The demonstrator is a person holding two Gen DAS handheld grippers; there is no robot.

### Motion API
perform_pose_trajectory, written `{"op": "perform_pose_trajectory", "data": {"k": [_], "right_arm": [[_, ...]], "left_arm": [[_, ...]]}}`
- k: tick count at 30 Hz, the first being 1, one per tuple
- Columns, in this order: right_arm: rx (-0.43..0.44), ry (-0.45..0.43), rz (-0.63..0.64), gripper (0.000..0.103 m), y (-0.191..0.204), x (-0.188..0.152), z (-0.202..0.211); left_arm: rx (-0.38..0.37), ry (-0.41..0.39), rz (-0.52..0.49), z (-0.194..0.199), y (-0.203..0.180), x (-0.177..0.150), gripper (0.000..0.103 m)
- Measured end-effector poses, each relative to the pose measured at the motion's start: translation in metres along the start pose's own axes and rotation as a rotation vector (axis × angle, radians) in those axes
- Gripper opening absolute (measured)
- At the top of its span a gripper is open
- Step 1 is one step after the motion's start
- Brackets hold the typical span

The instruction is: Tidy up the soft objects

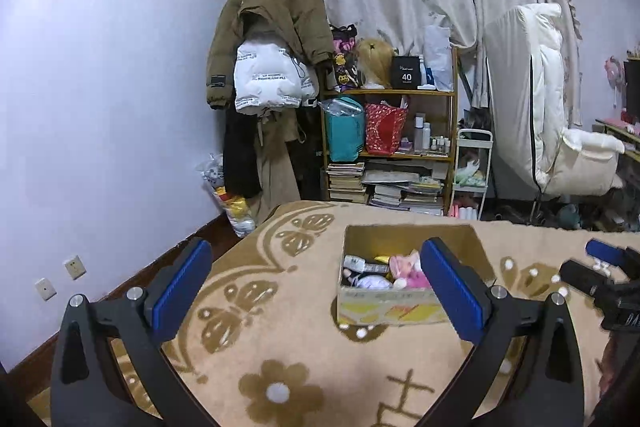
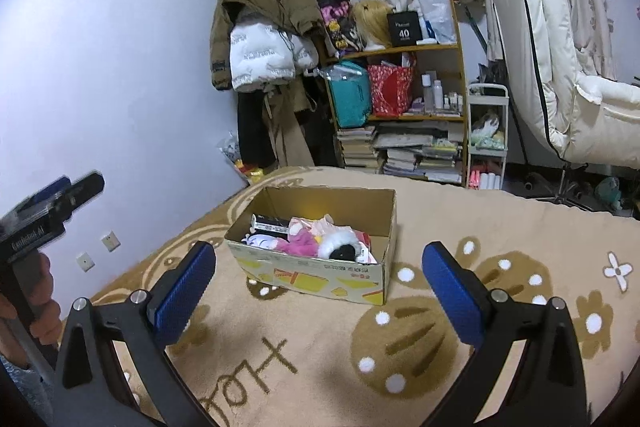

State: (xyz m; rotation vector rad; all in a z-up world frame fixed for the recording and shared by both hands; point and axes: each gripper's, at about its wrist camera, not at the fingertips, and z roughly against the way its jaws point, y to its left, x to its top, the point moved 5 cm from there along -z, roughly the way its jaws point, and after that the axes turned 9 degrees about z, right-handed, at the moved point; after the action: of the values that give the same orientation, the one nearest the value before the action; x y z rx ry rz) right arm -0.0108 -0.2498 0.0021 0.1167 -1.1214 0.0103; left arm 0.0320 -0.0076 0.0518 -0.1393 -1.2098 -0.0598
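An open cardboard box sits on a beige patterned blanket; it also shows in the right wrist view. Several soft things lie in it: a pink plush, a white and black fluffy toy, pale cloth items. My left gripper is open and empty, above the blanket in front of the box. My right gripper is open and empty, just short of the box's near wall. Each gripper shows at the edge of the other's view.
A wooden shelf with bags, bottles and stacked books stands beyond the blanket. Coats hang on the wall at its left. A white padded chair stands at the right. A small white cart stands between shelf and chair.
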Motion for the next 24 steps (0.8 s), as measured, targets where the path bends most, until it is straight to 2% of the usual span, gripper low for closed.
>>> {"op": "perform_pose_trajectory", "data": {"k": [6,9,24], "right_arm": [[-0.026,-0.059,0.009,0.103,-0.005,-0.014,0.002],[-0.02,-0.078,0.016,0.103,-0.009,-0.018,0.001],[-0.044,-0.04,0.003,0.103,-0.02,-0.031,-0.019]], "left_arm": [[0.004,0.02,-0.046,-0.005,0.0,-0.029,0.103],[-0.015,0.047,-0.033,-0.013,-0.001,-0.039,0.103],[-0.029,0.096,0.003,-0.038,0.003,-0.051,0.103]]}}
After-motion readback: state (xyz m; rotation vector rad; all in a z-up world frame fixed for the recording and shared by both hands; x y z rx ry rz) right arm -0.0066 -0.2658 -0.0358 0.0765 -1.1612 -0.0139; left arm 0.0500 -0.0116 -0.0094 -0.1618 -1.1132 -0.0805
